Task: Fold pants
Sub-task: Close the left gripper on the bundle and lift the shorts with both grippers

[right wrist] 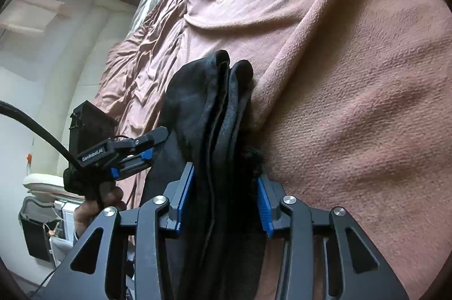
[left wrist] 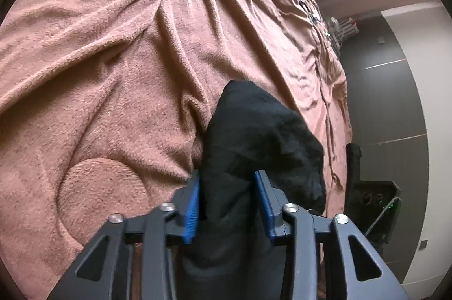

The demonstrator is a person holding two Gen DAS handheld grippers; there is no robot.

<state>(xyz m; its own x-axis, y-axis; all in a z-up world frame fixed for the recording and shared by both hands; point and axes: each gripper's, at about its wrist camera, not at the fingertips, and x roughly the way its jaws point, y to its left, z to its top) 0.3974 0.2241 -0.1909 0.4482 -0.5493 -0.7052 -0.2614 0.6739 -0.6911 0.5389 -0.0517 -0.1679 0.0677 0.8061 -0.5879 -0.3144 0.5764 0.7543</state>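
Over a pink blanket (left wrist: 113, 74), both grippers (left wrist: 227, 178) (right wrist: 226, 173) clamp black pants (right wrist: 214, 108)

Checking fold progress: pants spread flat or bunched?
Bunched. The black pants hang in stacked layers between the right gripper fingers, and the left gripper holds a wad, above the pink blanket.

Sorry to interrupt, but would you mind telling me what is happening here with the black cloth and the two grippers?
A person is folding black pants over a bed covered by a pinkish-brown fleece blanket, using a handheld gripper in each hand. The left gripper has a bunched part of the pants between its blue pads, and the right gripper has layered edges of the same garment between its own. In the right wrist view, the left gripper sits close alongside. The pants look gathered up rather than laid flat.
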